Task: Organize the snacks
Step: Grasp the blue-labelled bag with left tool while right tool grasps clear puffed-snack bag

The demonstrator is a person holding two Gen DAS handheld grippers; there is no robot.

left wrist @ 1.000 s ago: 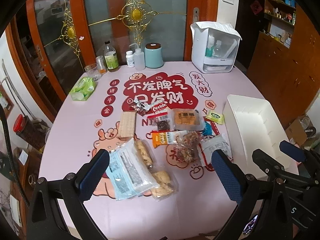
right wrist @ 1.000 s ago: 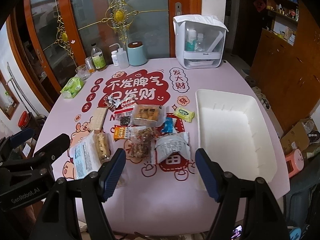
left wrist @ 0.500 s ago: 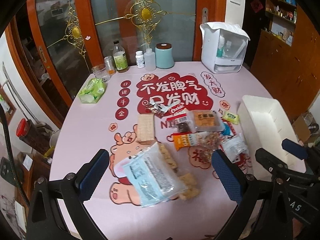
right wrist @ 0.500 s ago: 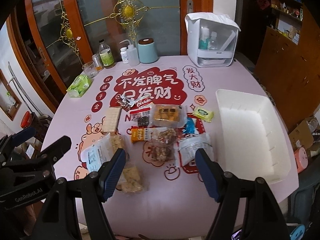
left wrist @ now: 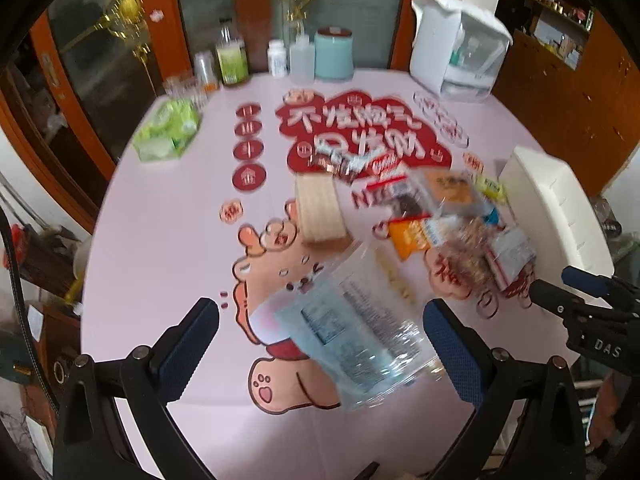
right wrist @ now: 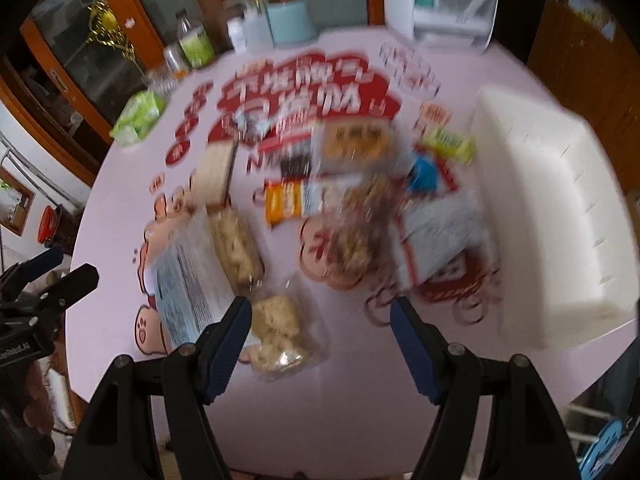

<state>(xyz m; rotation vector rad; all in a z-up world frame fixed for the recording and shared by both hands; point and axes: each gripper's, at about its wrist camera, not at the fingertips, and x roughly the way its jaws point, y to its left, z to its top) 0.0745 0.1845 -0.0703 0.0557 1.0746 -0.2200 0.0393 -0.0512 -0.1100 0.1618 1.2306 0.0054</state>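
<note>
Several snack packets lie in a heap on the pink table (left wrist: 160, 220). A clear packet with a blue label (left wrist: 352, 332) lies nearest my left gripper (left wrist: 320, 344), which is open and empty just above it. A wafer pack (left wrist: 320, 208), an orange bar (right wrist: 284, 200), a nut bag (right wrist: 356, 228) and a silver packet (right wrist: 436, 232) lie further in. My right gripper (right wrist: 320, 340) is open and empty over a clear bag of puffed pieces (right wrist: 276, 332). The empty white bin (right wrist: 552, 208) stands at the right and also shows in the left wrist view (left wrist: 556, 216). Both views are blurred.
At the table's far edge stand a green tissue pack (left wrist: 166, 130), bottles (left wrist: 231, 60), a teal canister (left wrist: 334, 54) and a white dispenser box (left wrist: 456, 48). Glass doors are behind. A wooden cabinet (left wrist: 560, 80) is at the right.
Both grippers have moved forward and down toward the table, so the snacks look larger and nearer. Both stay open. The snacks and the bin have not moved.
</note>
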